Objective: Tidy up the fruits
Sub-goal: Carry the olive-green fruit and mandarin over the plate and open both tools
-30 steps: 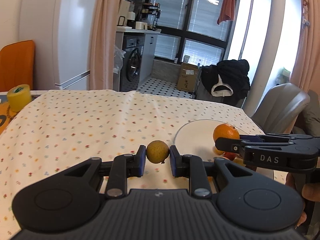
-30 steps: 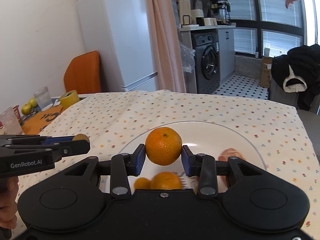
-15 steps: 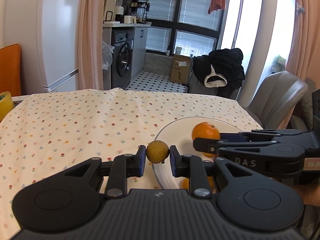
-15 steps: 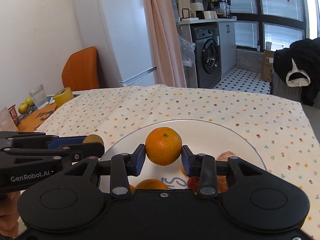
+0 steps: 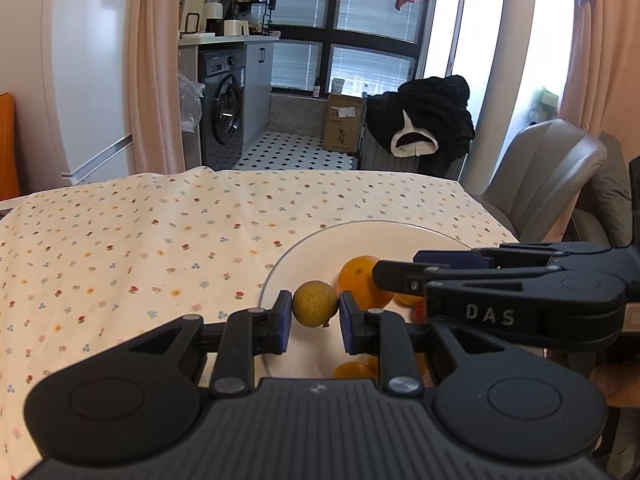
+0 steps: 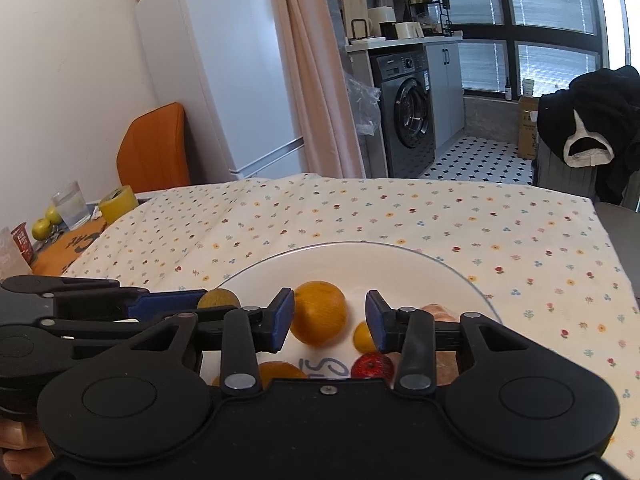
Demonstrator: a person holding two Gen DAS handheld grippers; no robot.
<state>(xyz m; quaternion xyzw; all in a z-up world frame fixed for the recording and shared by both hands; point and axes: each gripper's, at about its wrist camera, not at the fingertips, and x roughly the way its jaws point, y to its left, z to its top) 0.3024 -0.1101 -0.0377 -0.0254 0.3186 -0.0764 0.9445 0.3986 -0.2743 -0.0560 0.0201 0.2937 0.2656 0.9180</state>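
My left gripper (image 5: 315, 309) is clamped on a small yellowish fruit (image 5: 315, 308), held over the near left rim of the white plate (image 5: 320, 248). My right gripper (image 6: 330, 319) stands wide open; the orange (image 6: 318, 313) sits between its fingers, close to the left one and blurred, with a clear gap to the right one. Smaller oranges (image 6: 363, 337) and a red fruit (image 6: 372, 365) lie on the plate, which rests on the flowered tablecloth (image 6: 400, 216) near the table's right edge.
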